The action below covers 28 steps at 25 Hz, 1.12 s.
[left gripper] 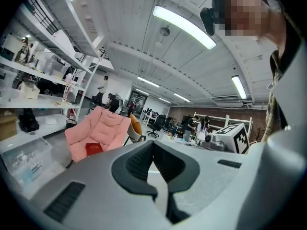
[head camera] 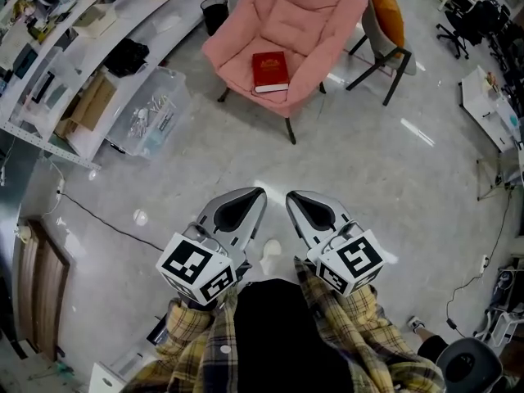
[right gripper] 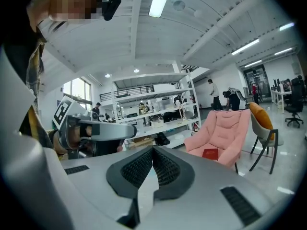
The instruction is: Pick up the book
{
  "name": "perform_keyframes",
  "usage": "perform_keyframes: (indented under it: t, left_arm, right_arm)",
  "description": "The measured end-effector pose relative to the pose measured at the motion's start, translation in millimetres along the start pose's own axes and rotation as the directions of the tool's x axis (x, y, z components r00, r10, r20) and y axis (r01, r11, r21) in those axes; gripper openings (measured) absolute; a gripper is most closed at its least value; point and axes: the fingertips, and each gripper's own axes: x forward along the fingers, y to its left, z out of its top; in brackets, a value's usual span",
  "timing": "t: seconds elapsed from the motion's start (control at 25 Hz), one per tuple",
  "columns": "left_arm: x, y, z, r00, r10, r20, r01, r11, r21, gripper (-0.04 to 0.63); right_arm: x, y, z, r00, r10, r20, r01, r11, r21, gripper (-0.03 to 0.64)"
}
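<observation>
My left tool [left gripper: 153, 146] has its jaws pressed together with nothing between them. My right tool [right gripper: 153, 151] is the same: pads meeting, empty. In the head view the two sit side by side close in front of my body, pointing ahead over bare floor [head camera: 368, 162].

The book [head camera: 270, 71] is red and hardbound. It lies flat on the seat of the pink armchair [head camera: 319, 15], toward the seat's front and well apart from both tools, with open floor between us. A chair with the orange back [head camera: 386, 11] stands just beside the armchair on its right. The shelving [head camera: 82, 31] runs along the left.

I judge the step in hand to be the approach, with the pick-up not yet begun. To do it well I should walk straight at the armchair's front, where nothing blocks the way. I should spread one tool's jaws wide before I arrive, not over the book.

The seat looks soft, so I expect pressing down will sink the book rather than lift an edge. Better to come in low and nearly level at the near edge. One jaw slides under the cover and one goes over, and they close firmly on the whole thickness so that it does not fan open.
</observation>
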Motion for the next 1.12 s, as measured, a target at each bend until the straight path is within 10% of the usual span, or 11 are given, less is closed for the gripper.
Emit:
perform_keyframes:
  t: [1.12]
  left_arm:
    - [9.3,224.2,60.6,0.989,-0.114,-0.09,0.112,0.993,-0.022,0.005]
  right_arm:
    - [215.3,-30.0,43.9,0.985,-0.17,-0.035,0.172,0.984,0.056,0.018]
